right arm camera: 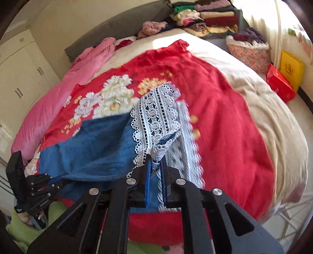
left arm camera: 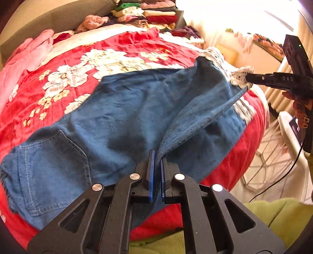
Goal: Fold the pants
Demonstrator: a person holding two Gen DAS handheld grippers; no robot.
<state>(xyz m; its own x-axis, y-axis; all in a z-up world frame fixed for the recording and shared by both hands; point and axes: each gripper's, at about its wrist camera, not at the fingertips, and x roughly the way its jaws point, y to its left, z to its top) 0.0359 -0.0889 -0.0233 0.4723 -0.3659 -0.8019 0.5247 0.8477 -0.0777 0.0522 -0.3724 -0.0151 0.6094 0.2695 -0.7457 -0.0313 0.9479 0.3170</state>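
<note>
Blue denim pants (left arm camera: 127,117) with white lace hems (left arm camera: 217,56) lie across a red floral blanket (left arm camera: 109,50) on a bed. My left gripper (left arm camera: 157,156) is shut on the near edge of the upper leg, lifting it. My right gripper (left arm camera: 247,79) is shut on the lace hem of that same leg at the right, holding it raised. In the right wrist view the right gripper (right arm camera: 156,160) pinches the lace hem (right arm camera: 156,117), the denim (right arm camera: 93,148) hangs to the left, and the left gripper (right arm camera: 56,180) grips its lower edge.
A pink garment (right arm camera: 74,82) lies at the bed's left. Stacks of folded clothes (right arm camera: 211,17) sit at the headboard. A flowered basket (right arm camera: 248,52) and red and yellow boxes (right arm camera: 281,84) stand at the right. A green cloth (left arm camera: 279,218) lies near me. A white wire rack (left arm camera: 273,152) stands beside the bed.
</note>
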